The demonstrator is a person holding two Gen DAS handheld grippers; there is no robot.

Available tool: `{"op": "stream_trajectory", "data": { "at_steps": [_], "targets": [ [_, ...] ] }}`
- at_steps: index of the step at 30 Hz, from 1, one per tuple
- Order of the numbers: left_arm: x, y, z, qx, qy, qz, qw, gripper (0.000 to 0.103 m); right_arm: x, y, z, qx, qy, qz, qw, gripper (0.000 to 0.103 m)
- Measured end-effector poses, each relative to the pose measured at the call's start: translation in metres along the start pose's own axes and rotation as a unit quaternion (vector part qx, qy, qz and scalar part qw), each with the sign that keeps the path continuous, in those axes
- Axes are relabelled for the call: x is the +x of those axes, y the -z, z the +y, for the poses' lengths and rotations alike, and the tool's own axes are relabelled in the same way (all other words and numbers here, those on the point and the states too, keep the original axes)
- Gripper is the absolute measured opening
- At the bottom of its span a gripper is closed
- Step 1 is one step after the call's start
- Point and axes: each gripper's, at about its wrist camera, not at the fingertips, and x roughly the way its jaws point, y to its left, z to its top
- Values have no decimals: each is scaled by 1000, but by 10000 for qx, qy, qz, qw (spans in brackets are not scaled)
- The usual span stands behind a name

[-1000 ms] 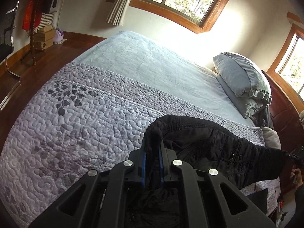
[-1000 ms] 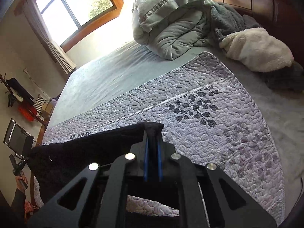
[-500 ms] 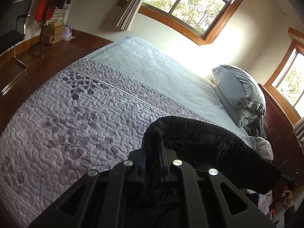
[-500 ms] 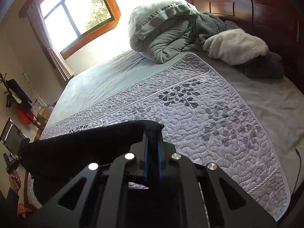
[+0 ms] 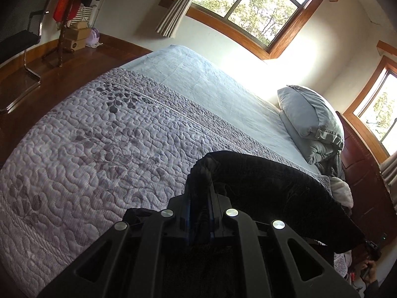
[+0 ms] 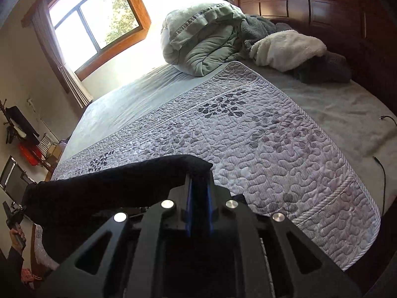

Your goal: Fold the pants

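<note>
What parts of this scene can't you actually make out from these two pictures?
- Pants: in both views, everything below the stretched top edge is hidden behind each tool's black body, so legs and folds are unseen.
- Left tool: fingertips buried in the dark cloth, left view.
- Right tool: same, right view.
- Clutter by the wall: too small and warped, right view.
- Headboard: cut off by the frame edge.

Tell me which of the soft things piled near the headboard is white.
The white fleece blanket, lying beside the wooden headboard. The folded comforter to its left is pale green, and the fleece around it is dark grey.
</note>
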Motion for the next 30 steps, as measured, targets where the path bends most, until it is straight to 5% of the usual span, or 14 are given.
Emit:
{"op": "stream_trajectory", "data": {
  "at_steps": [15, 24, 28, 30],
  "targets": [
    [-28, 47, 10, 565, -177, -103, 9982, 15, -9, 77, -33, 620, 260, 109, 9977, 13],
    [-28, 98, 46, 514, -671, 398, 9956, 24, 4, 132, -39, 743, 439, 519, 9949, 21],
    [-29, 114, 70, 281, -1214, 619, 9903, 52, 3, 144, -47, 1014, 531, 599, 9916, 44],
    [-37, 117, 81, 72, -1397, 634, 9881, 57, 1, 147, -53, 1200, 565, 680, 9888, 51]
  ]
}}
